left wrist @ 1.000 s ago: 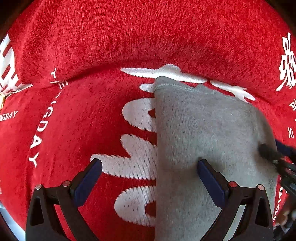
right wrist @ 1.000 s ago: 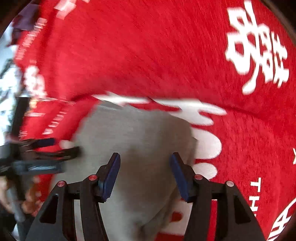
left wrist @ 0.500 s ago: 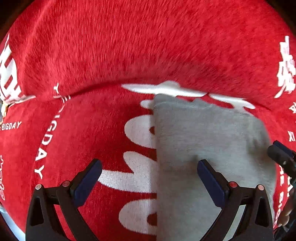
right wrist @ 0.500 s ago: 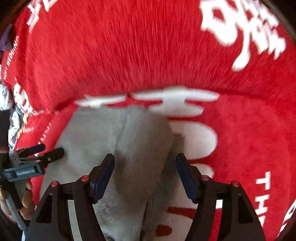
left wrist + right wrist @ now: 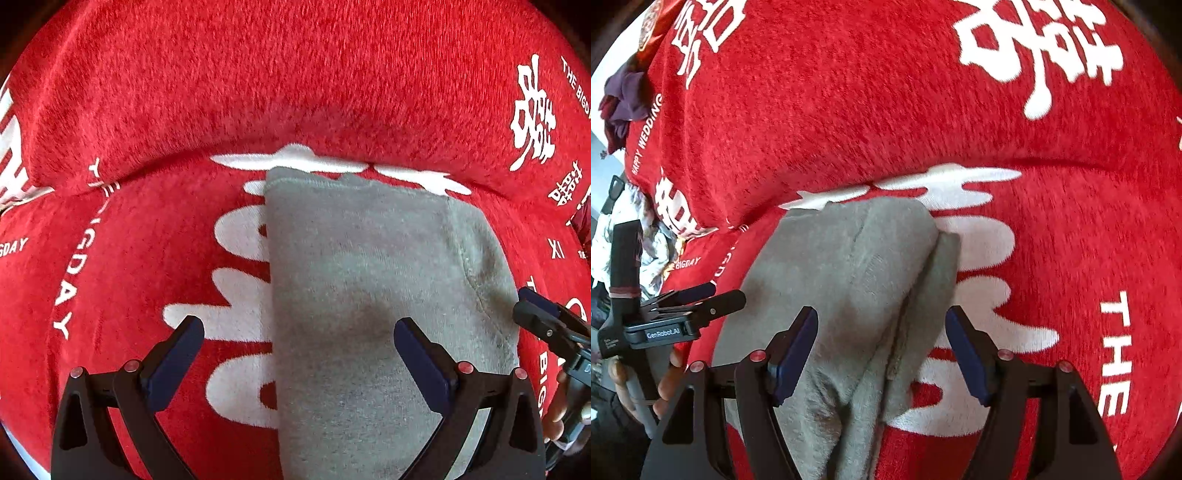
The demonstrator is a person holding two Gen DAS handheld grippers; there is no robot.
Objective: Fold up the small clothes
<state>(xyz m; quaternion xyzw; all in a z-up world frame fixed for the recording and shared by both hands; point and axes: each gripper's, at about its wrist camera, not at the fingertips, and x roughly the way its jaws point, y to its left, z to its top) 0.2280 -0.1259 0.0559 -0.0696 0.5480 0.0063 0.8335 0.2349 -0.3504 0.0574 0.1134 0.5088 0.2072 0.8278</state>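
A grey garment (image 5: 369, 277) lies folded lengthwise on a red blanket (image 5: 295, 92). My left gripper (image 5: 297, 326) hovers open and wide over the garment's straight left edge, one finger above the blanket, the other above the grey cloth. In the right wrist view the garment (image 5: 857, 266) has a raised fold along its right side. My right gripper (image 5: 882, 316) stands open astride that fold, pads clear of the cloth. Each gripper shows in the other's view: the right gripper (image 5: 528, 306) at the garment's right edge, the left gripper (image 5: 716, 295) at its left edge.
The red blanket (image 5: 849, 110) has large white lettering and rises in a padded hump behind the garment. A heap of dark clothes (image 5: 620, 99) and a patterned cloth (image 5: 646, 229) lie off its left edge. A hand (image 5: 668, 384) holds the left gripper's handle.
The right gripper's jaws have widened and it has shifted rightward over the garment's folded side. The left gripper has drawn back a little, so more of the garment shows.
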